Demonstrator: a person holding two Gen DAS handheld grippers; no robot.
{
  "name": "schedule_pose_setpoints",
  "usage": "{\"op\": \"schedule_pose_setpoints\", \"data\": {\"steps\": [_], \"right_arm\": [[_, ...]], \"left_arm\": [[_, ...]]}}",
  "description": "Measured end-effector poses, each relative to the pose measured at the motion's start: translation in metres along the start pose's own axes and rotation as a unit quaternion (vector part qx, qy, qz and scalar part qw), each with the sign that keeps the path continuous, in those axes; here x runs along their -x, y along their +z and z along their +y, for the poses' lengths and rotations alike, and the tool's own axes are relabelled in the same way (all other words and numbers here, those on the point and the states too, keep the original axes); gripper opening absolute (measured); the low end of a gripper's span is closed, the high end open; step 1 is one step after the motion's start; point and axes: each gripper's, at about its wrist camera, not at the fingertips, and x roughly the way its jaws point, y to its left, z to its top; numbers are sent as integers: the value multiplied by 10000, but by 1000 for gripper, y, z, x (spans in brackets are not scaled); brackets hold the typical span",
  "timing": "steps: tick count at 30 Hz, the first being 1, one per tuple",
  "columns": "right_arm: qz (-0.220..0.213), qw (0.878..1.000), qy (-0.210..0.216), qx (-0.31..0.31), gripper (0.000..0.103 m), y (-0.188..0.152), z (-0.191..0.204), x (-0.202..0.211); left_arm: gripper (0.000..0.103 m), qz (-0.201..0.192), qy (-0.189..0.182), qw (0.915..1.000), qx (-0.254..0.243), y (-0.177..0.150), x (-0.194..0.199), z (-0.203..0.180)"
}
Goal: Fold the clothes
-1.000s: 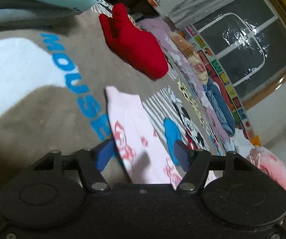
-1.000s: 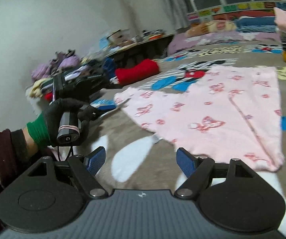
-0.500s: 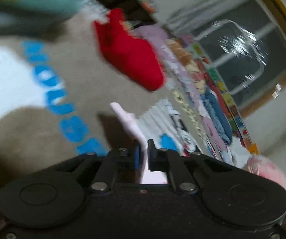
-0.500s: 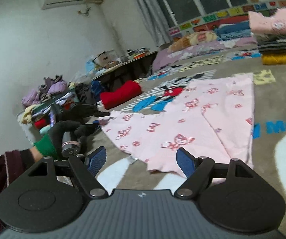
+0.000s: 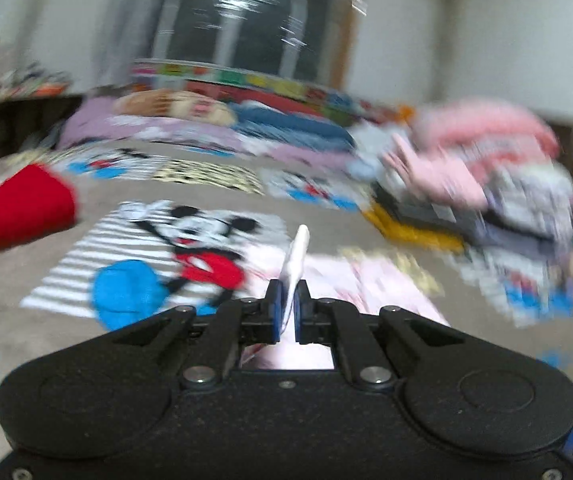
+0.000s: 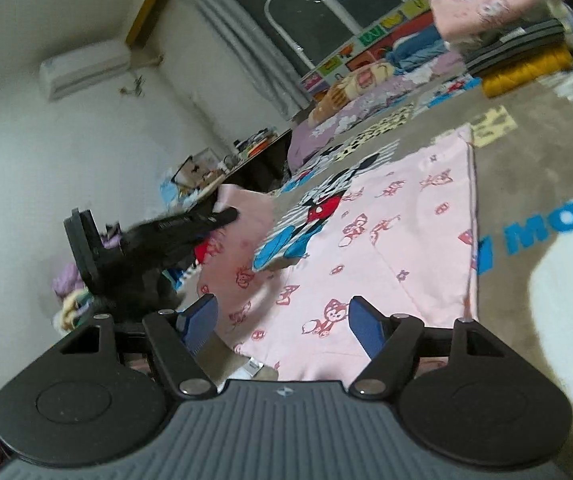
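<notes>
Across the Mickey Mouse blanket (image 6: 526,168), a pink printed garment (image 6: 406,240) lies mostly flat, reaching from about 6 o'clock toward 1 o'clock in the right wrist view, with its sleeve end lifted at about 9 o'clock. The step in hand looks like folding that sleeve inward over the body. To do it well, the lifted cloth should travel low and level toward the garment's middle, kept taut enough that the fold line falls straight, and be let go only once it lies flat; the other tool could steady the near hem so the body does not drag. On the left gripper (image 5: 286,312) the fingers are pressed nearly together, pinching a thin edge of pink fabric that stands up between them toward 12 o'clock. On the right gripper (image 6: 282,322) the blue pads (image 6: 200,318) are spread wide, holding nothing and hovering just over the garment's near edge.
</notes>
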Motion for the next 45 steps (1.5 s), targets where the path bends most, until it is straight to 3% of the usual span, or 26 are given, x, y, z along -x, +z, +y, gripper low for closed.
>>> {"op": "schedule_pose_setpoints", "data": {"steps": [5, 9, 11, 12, 13, 17, 21, 26, 30, 36, 45], "right_arm": [[-171, 9986, 130, -489, 73, 3, -14, 5], [-269, 9955, 213, -880, 73, 4, -27, 5], [-249, 9935, 253, -1078, 76, 4, -34, 4], [-211, 9920, 274, -1210, 79, 4, -37, 2], [-188, 9905, 299, -1327, 80, 3, -40, 0], [-216, 9877, 386, -1502, 80, 3, -39, -4], [-170, 9842, 333, -1729, 80, 4, -37, -14], [96, 9874, -328, -1546, 78, 6, -20, -44], [64, 9825, -511, -1791, 74, 7, -16, -69], [-139, 9637, -869, -2522, 71, 9, -27, -94], [-245, 9607, -1222, -2482, 68, 9, -25, -118]], "left_arm": [[3, 350, -202, 9955, -858, -20, -22, -44], [5, 624, -506, 9905, -1119, -34, -34, -62], [27, 844, -754, 9870, -1140, -38, -35, -67], [52, 893, -940, 9852, -1117, -39, -33, -67], [55, 890, -1135, 9838, -1063, -37, -28, -66], [55, 725, -1272, 9857, -835, -27, -4, -48], [55, 497, -974, 9935, -324, -16, 20, -10], [55, 345, -525, 9970, 444, -9, 42, 42], [55, 216, -382, 9956, 831, -7, 55, 65], [55, 89, -377, 9946, 963, -3, 62, 74], [55, 18, -464, 9939, 1003, 0, 64, 84]]}}
